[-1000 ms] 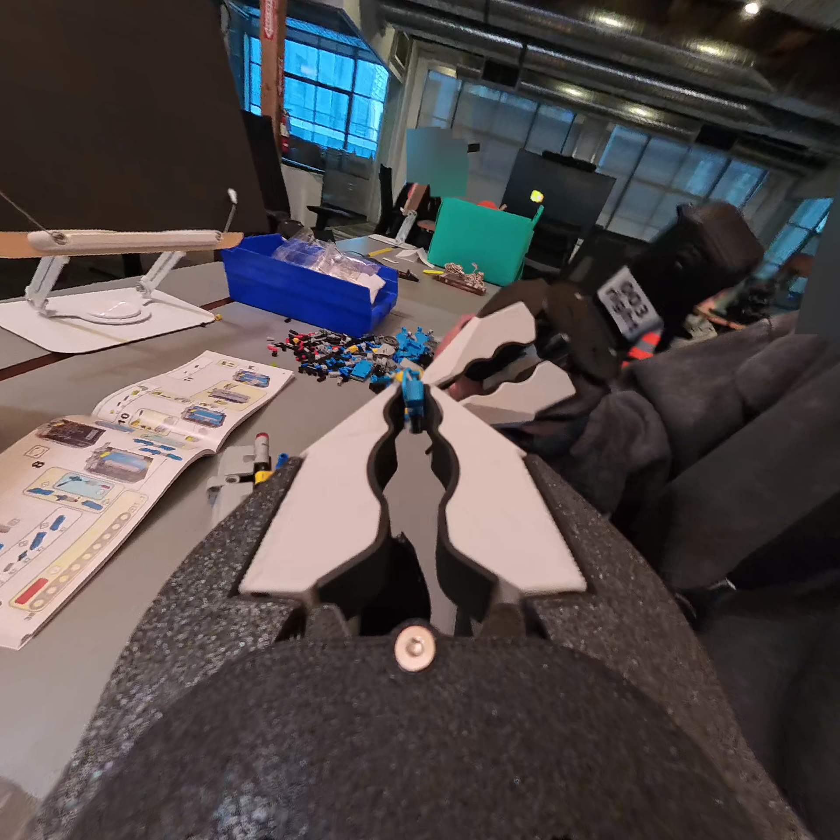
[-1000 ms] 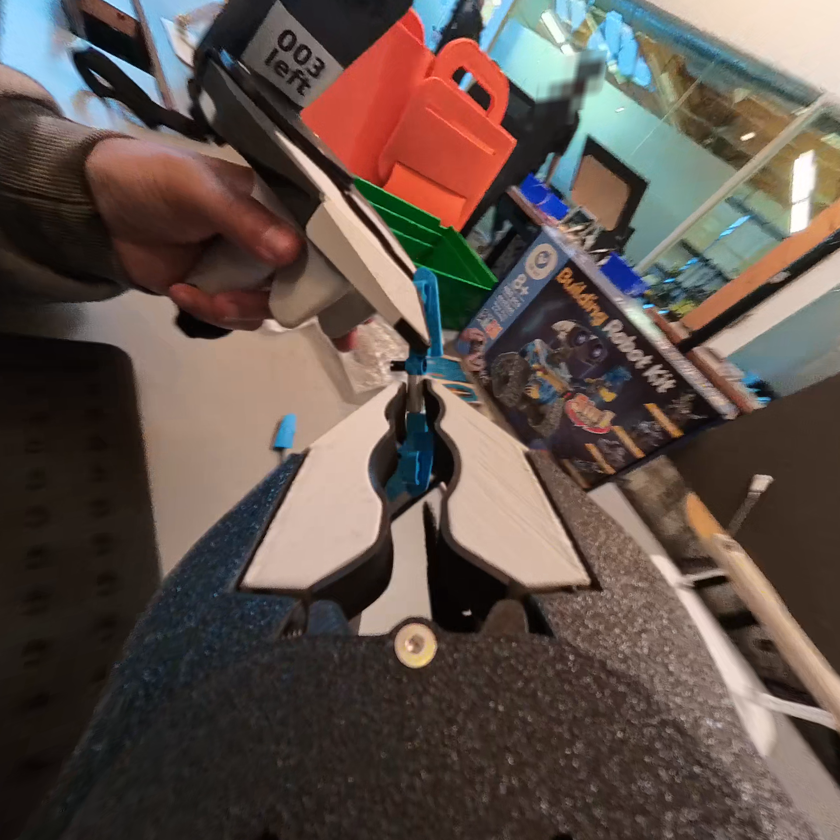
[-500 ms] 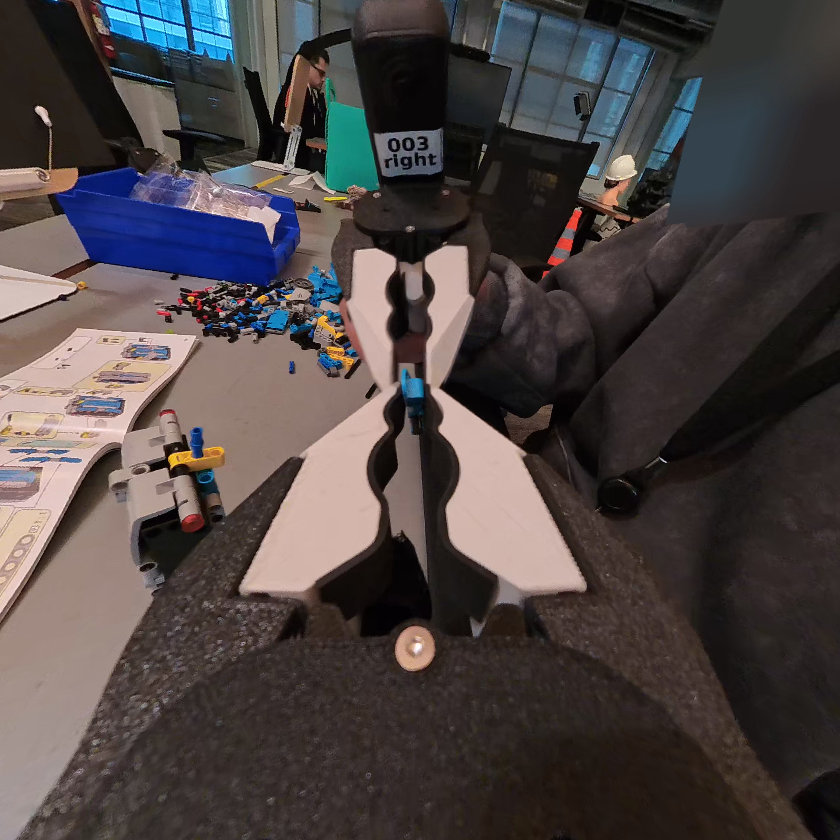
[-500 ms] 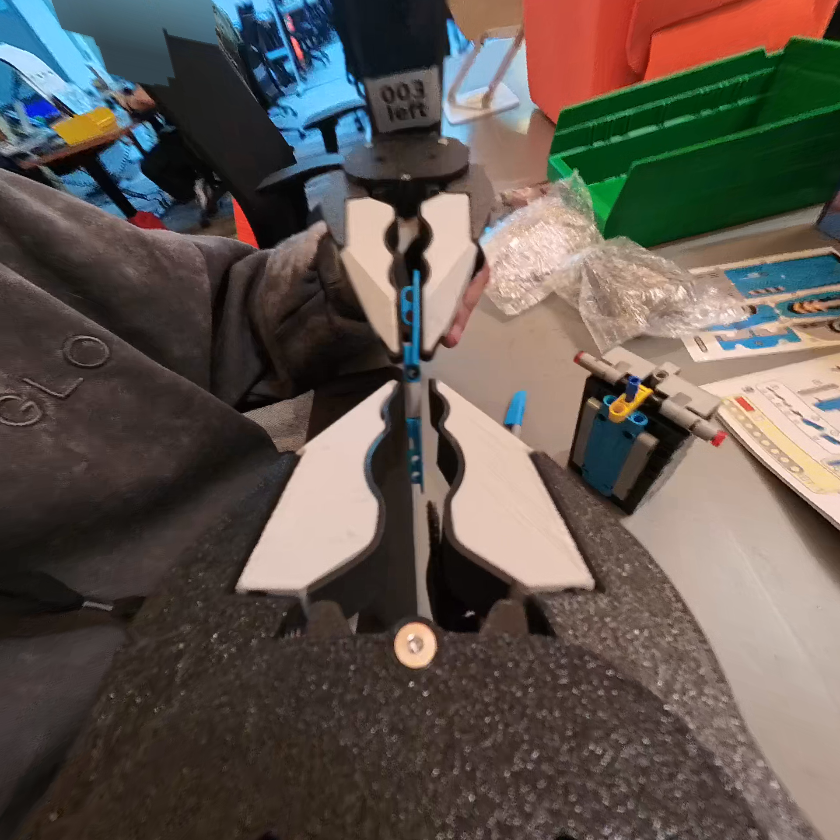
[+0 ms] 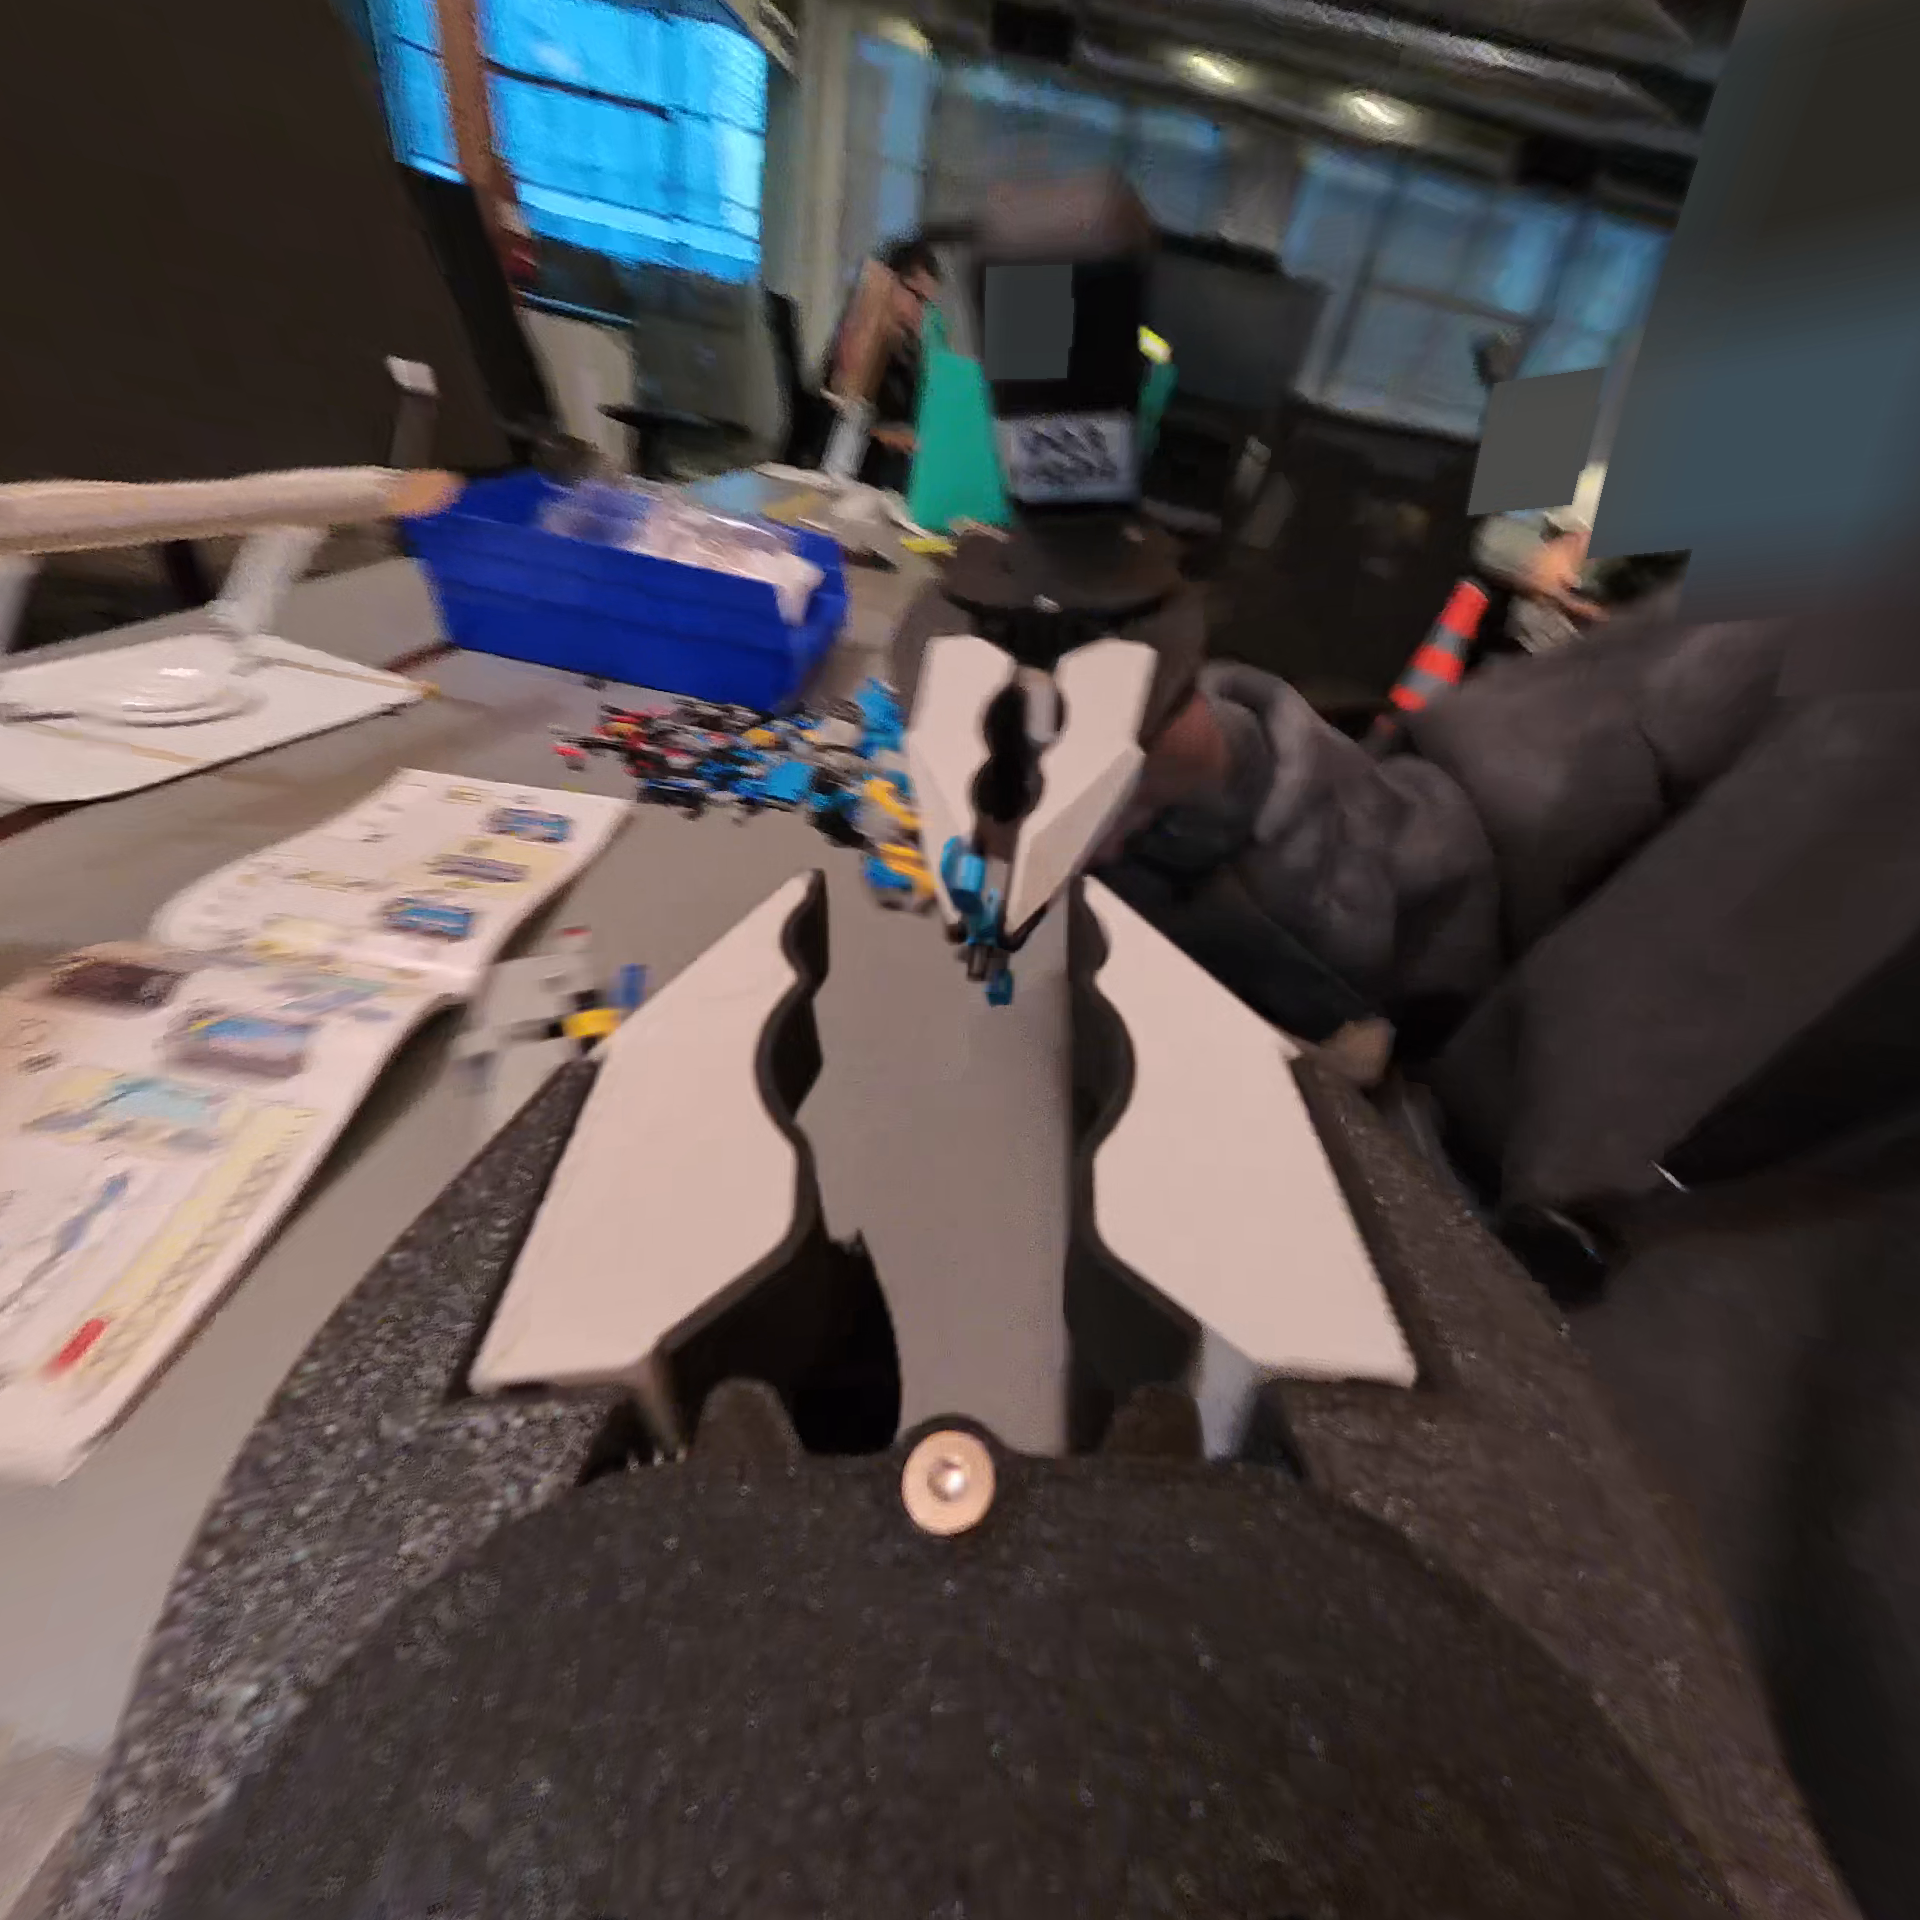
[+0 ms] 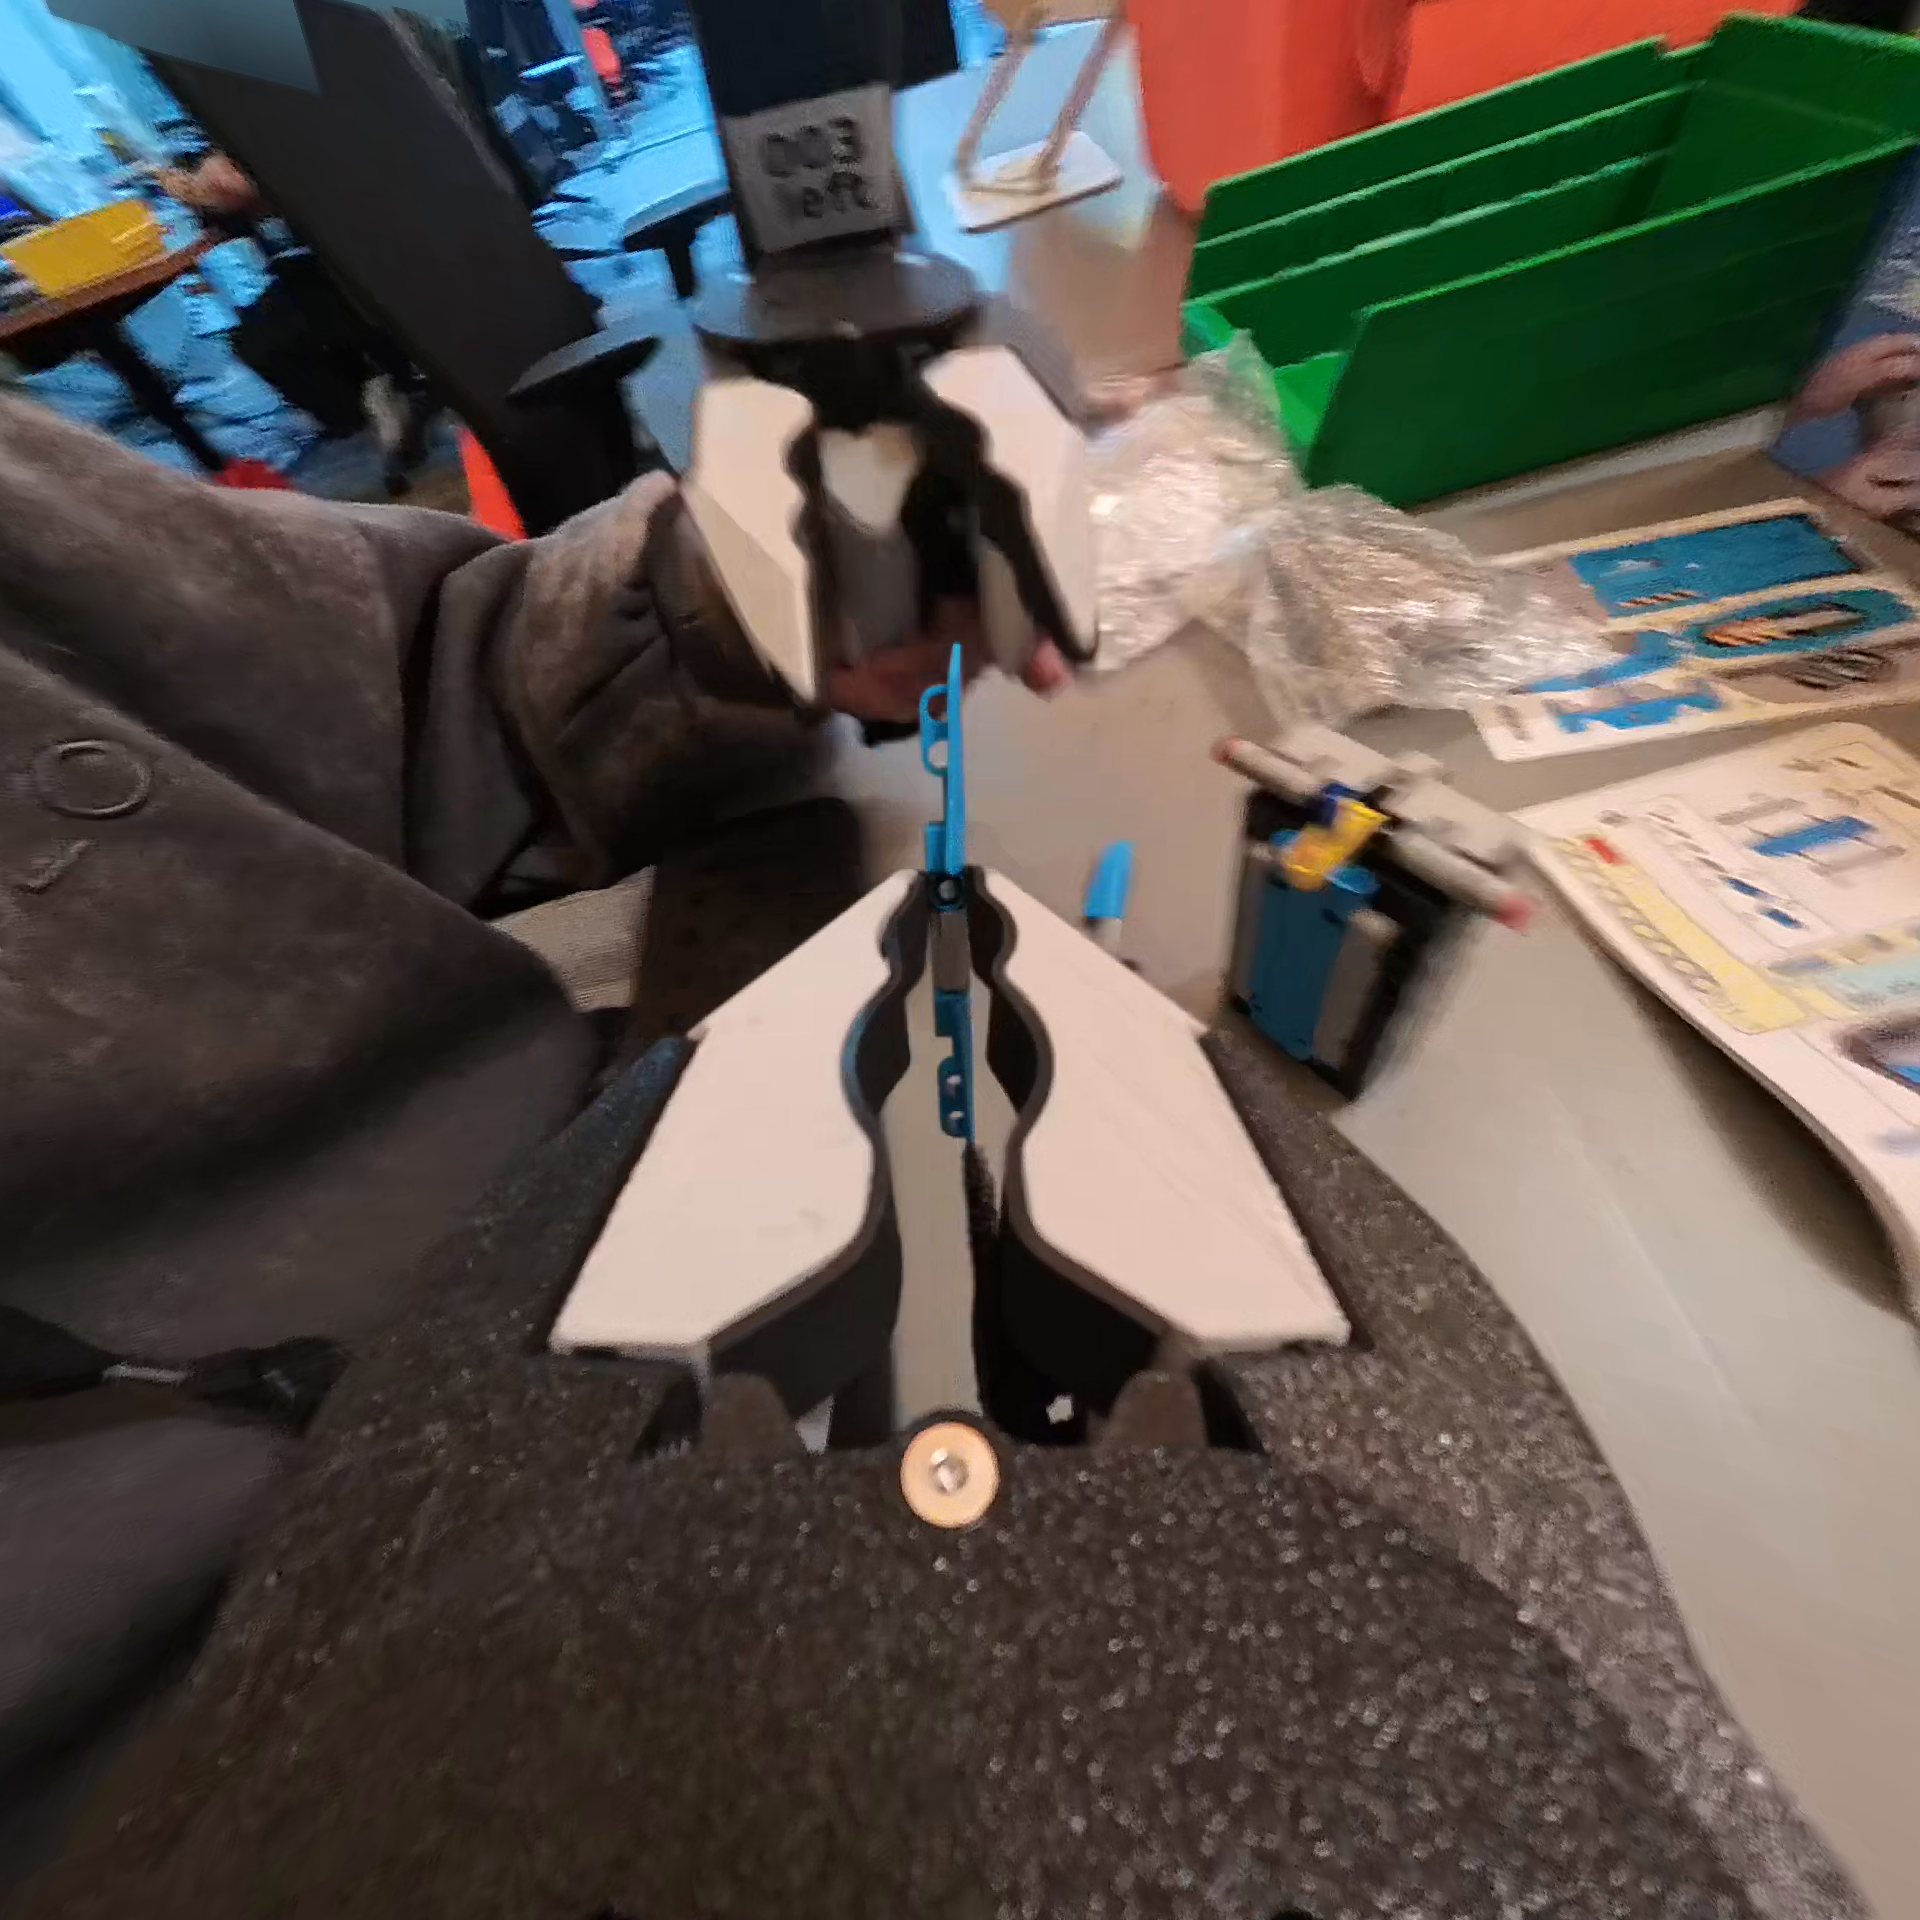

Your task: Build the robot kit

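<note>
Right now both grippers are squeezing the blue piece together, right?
Not quite. Only the right gripper is squeezing the blue piece. The left gripper is open with nothing in it, as the left wrist view shows; the right wrist view shows it apart from the piece too.

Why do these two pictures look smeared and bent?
Left wrist view: motion blur smears the booklet and blue bin; bright windows glow. Right wrist view: the blue beam is sharp, the green bin soft. Wide-angle lenses curve both.

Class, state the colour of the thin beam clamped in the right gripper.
Blue. The thin beam shows best in the right wrist view, clamped in the right gripper.
</note>
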Tool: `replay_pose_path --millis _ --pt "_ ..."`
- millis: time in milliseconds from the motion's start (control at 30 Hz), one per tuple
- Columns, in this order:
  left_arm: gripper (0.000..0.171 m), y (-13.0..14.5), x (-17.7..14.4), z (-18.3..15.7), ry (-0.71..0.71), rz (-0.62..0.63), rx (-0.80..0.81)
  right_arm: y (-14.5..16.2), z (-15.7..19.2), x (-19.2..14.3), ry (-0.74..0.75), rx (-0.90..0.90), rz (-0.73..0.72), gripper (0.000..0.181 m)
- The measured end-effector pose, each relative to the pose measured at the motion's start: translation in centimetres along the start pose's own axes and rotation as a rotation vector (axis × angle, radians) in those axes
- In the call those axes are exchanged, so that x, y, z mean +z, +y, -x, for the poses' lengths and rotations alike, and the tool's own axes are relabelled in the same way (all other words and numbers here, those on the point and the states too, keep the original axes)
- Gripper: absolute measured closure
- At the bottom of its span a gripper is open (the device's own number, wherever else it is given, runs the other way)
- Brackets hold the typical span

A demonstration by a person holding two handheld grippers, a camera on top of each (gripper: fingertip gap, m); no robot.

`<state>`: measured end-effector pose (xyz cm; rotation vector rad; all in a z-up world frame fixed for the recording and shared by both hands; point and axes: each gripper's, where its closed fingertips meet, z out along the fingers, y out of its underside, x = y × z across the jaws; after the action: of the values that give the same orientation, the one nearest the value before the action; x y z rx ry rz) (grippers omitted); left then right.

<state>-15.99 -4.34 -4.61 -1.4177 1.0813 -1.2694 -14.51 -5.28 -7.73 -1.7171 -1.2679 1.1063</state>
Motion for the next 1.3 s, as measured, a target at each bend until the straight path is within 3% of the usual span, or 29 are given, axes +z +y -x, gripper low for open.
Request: replay_pose_path --millis 67,133,200,300,400,500,667,767,900,1133,1300 --pt "0.116 -0.1 -1.9 4.4 -0.197 -0.042 -0.042 0.4 -3.7 -1.5 0.145 0.044 -0.035 0.174" --pt "0.096 2.5 -2.8 8.0 -0.354 0.04 -0.04 0.9 -7.1 -2.8 0.251 0.129 -0.116 0.174" --pt "0.08 5.5 -1.8 9.4 -0.393 0.139 -0.112 1.8 -9.6 -3.1 0.315 0.248 -0.201 0.175" --pt "0.076 7.6 0.4 10.0 -0.405 0.211 -0.168 3.3 -10.8 -1.8 0.287 0.399 -0.277 0.174" --pt "0.084 8.9 1.8 10.7 -0.425 0.289 -0.094 3.5 -10.9 -1.0 0.209 0.497 -0.34 0.175" --pt "0.124 9.8 2.8 11.3 -0.413 0.314 -0.044 3.6 -11.3 -1.6 0.204 0.529 -0.366 0.174" --pt "0.127 9.3 2.8 12.3 -0.347 0.285 -0.168 4.2 -13.8 -4.9 0.346 0.571 -0.46 0.175" --pt "0.127 8.8 2.5 14.0 -0.34 0.22 -0.305 4.1 -15.8 -8.3 0.536 0.486 -0.499 0.174" --pt "0.127 8.5 2.4 14.8 -0.323 0.169 -0.336 2.9 -16.3 -10.5 0.682 0.352 -0.534 0.174" --pt "0.126 8.5 2.4 15.6 -0.3 0.102 -0.475 2.6 -16.2 -7.6 0.674 0.271 -0.435 0.174" --pt "0.127 8.5 2.3 15.8 -0.266 0.081 -0.534 2.1 -15.6 -2.0 0.554 0.338 -0.37 0.175"
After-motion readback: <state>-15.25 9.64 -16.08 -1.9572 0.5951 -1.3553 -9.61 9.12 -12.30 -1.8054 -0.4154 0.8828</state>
